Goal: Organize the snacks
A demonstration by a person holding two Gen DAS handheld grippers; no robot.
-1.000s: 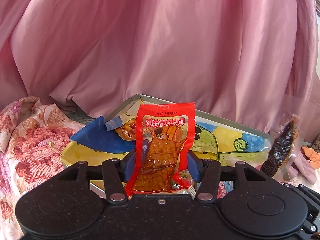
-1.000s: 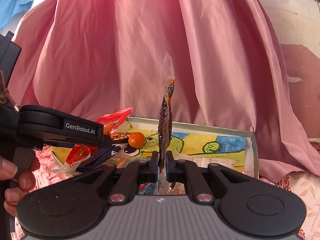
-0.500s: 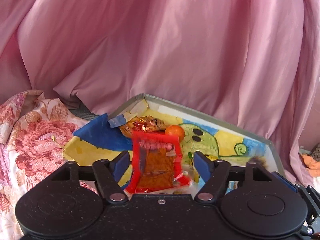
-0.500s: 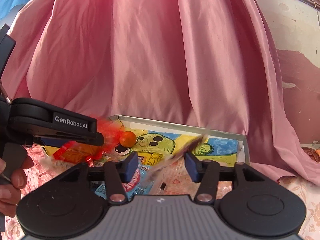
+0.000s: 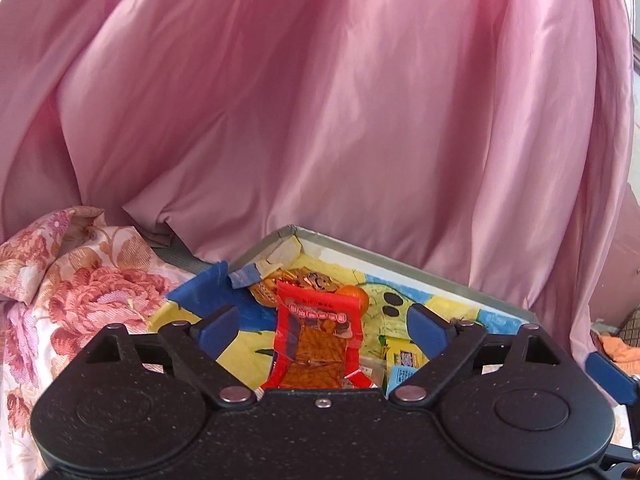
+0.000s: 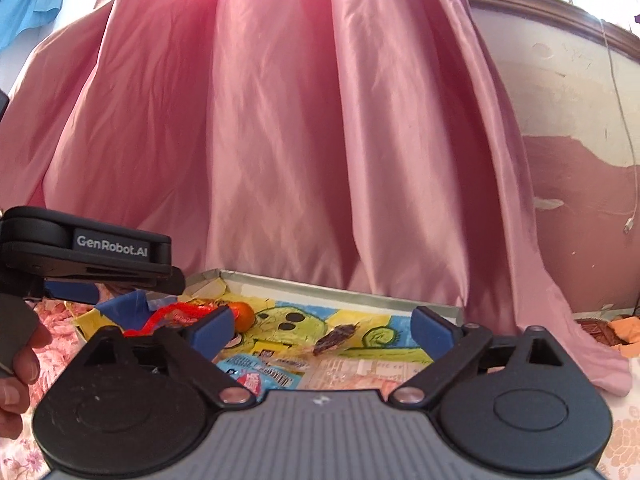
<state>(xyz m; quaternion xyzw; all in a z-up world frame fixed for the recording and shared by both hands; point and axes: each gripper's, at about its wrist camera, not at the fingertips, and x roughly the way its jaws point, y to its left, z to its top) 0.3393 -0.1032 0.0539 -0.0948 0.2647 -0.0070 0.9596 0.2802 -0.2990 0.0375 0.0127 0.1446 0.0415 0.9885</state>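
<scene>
The left gripper (image 5: 323, 326) has its blue fingers (image 5: 218, 328) spread wide and they hold nothing. The red pack (image 5: 318, 342) lies flat in the tray (image 5: 400, 256) between them, touching neither finger, with its near end hidden behind the gripper body. The right gripper (image 6: 323, 326) is also wide open and empty. The dark snack (image 6: 336, 334) in its clear wrapper lies in the tray between the right fingers (image 6: 434, 328), a little far from them and apart from both. The left view shows the whole front of the red pack, a shiny brown pack (image 5: 296, 282) at its far end and a yellow box (image 5: 402, 354) to its right. In the right view the red pack (image 6: 176, 314) appears only as a thin edge at the left, partly behind the left finger. Only the right view shows a blue pack (image 6: 260, 372) near the gripper body, and the hand (image 6: 18, 368) holding the left gripper's handle at the left edge. An orange fruit (image 5: 354, 294) lies just beyond the red pack, near the far left corner of the tray. A pink curtain (image 5: 320, 100) hangs behind the tray, and a flowered cloth (image 5: 60, 280) lies to the left.
</scene>
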